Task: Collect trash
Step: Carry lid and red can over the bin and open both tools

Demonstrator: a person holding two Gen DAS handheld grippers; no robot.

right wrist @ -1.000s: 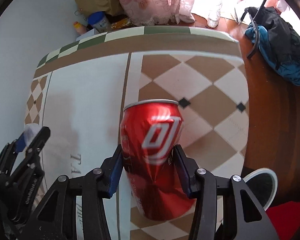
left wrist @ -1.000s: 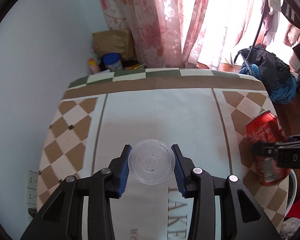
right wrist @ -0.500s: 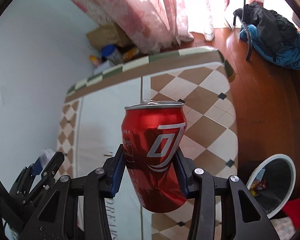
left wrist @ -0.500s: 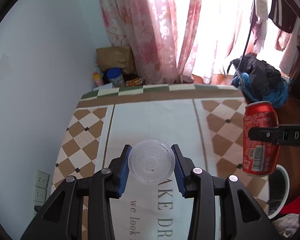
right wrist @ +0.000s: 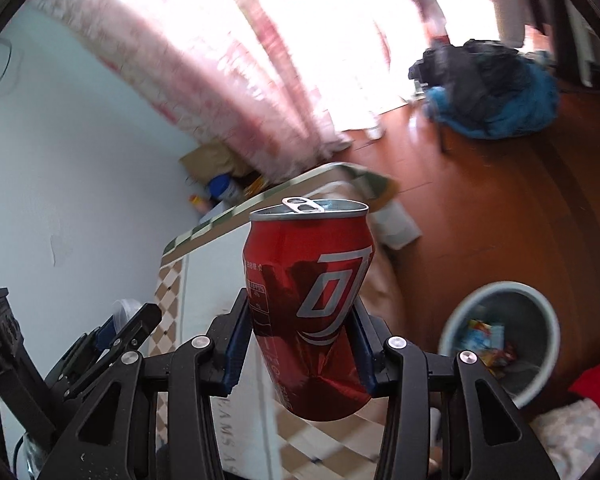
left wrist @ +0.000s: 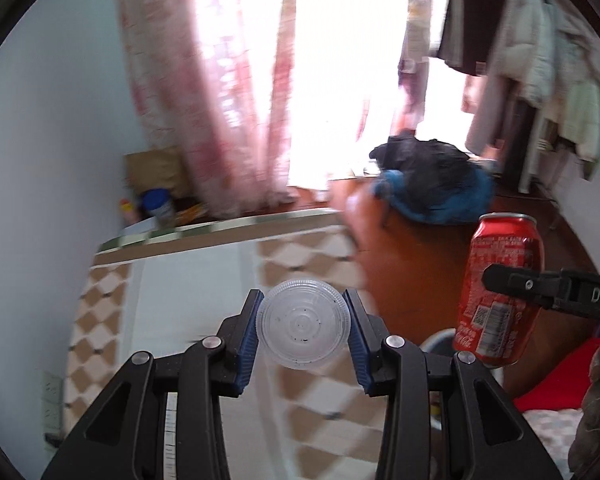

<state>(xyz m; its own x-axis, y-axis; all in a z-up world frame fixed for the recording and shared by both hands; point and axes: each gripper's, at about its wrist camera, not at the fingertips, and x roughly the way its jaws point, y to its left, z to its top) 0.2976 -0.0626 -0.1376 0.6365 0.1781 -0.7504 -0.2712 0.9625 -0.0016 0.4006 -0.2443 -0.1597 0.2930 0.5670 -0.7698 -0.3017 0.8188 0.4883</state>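
Observation:
My left gripper (left wrist: 302,326) is shut on a clear plastic cup (left wrist: 302,322), seen bottom-on, held in the air above the table. My right gripper (right wrist: 300,336) is shut on a dented red soda can (right wrist: 310,304), upright and lifted off the table; the can also shows at the right of the left wrist view (left wrist: 500,288). A pale blue trash bin (right wrist: 500,336) with wrappers inside stands on the floor, lower right of the can. The left gripper shows at the lower left of the right wrist view (right wrist: 116,328).
The table with a checkered cloth (left wrist: 188,300) lies below and to the left. A dark and blue bag (right wrist: 496,92) lies on the wooden floor. Pink curtains (left wrist: 220,80) hang by the window. A paper bag and bottles (left wrist: 156,184) sit behind the table.
Both grippers have risen and swung right, off the table toward the floor side. The trash bin has come fully into the right wrist view. Both grips are unchanged.

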